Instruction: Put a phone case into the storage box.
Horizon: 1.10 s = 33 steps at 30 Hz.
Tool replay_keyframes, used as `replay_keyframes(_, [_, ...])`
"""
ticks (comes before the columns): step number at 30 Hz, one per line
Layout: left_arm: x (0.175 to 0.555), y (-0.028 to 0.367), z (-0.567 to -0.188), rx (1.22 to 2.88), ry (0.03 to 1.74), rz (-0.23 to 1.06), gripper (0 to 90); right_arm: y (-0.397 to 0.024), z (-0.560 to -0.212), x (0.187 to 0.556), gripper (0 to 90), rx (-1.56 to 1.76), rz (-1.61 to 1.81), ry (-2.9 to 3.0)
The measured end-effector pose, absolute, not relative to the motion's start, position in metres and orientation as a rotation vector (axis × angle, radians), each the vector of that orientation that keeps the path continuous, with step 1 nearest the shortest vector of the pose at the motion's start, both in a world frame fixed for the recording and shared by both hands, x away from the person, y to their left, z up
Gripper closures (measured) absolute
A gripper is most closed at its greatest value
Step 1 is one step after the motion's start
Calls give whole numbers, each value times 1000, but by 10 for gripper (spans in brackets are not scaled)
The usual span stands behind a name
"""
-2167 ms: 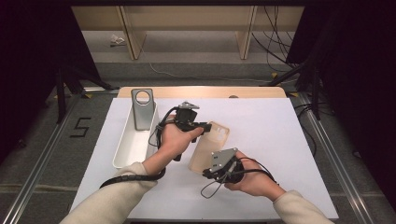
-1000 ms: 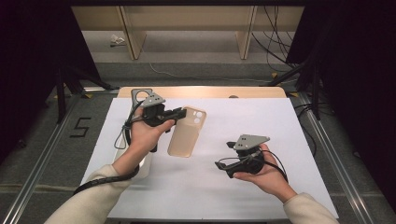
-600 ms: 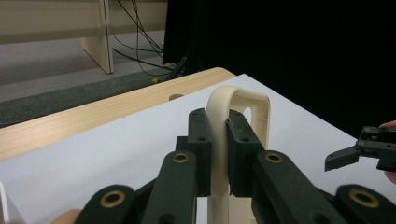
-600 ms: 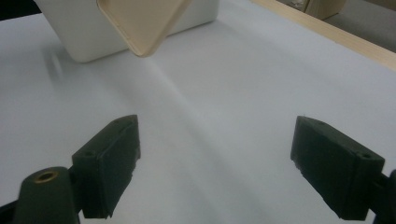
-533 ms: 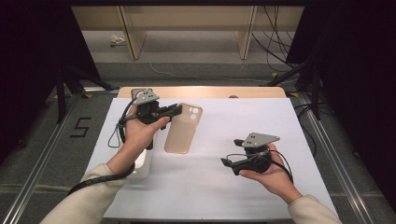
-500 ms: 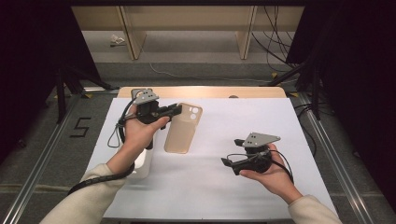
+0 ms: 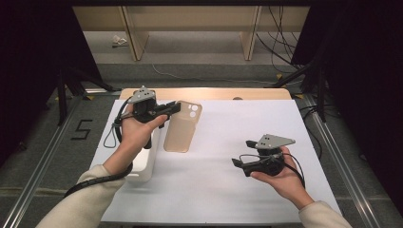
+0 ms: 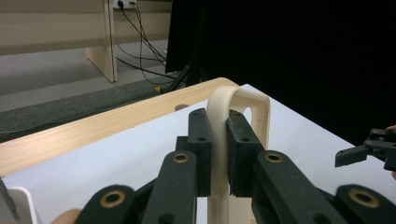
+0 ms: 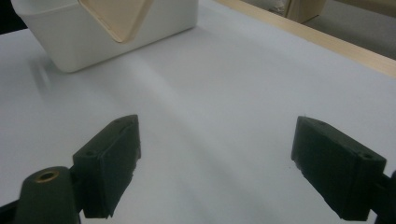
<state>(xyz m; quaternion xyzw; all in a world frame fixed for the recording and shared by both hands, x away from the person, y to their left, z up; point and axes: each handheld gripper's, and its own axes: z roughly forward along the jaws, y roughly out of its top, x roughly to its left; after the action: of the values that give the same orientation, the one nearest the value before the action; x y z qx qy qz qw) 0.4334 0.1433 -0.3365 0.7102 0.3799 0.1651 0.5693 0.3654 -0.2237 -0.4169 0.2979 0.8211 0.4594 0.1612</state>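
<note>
The left gripper point(image 7: 172, 108) is clamped on the edge of a beige phone case point(image 7: 182, 127), held at the left rear of the white table point(image 7: 228, 190). In the left gripper view the two black pads point(image 8: 239, 140) press on either side of the case's thin wall point(image 8: 219, 154), and the case's rounded corner with its camera cut-out rises above them. In the high view the case hangs down and toward the person from the jaws, its camera cut-outs at the far end next to the gripper, its lower end near the table surface; whether that end touches the table cannot be told. The case sits just right of a white bin point(image 7: 142, 164), which lies under the left hand point(image 7: 138, 133) and forearm. The right gripper point(image 7: 240, 164) is held low over the right side of the table, well apart from the case, pointing left. Its jaws stand wide apart with nothing between them; the right gripper view shows bare white table between the pads point(image 9: 112, 163), with the bin point(image 9: 70, 42) and part of the case point(image 9: 116, 16) beyond. A wooden edge point(image 7: 204, 93) runs along the table's far side.
</note>
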Motion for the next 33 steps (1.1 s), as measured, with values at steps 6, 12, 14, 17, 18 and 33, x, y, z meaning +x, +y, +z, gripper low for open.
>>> replay_keyframes(6, [434,150,-334,1655,895,393,818,-229,-415,363,167,866,1315,2319])
replay_keyframes(12, [435,161,-329,1639,900,407,818,-234,-414,363,167,885,1319,2302])
replay_keyframes(14, [434,165,-326,1633,902,413,818,-235,-414,363,167,893,1322,2293])
replay_keyframes(17, [435,170,-325,1629,906,422,818,-238,-413,363,167,902,1327,2279])
replay_keyframes(18, [435,172,-324,1625,910,424,818,-239,-413,363,167,904,1327,2277])
replay_keyframes(33, [440,189,-320,1606,927,453,818,-247,-413,360,167,932,1330,2253])
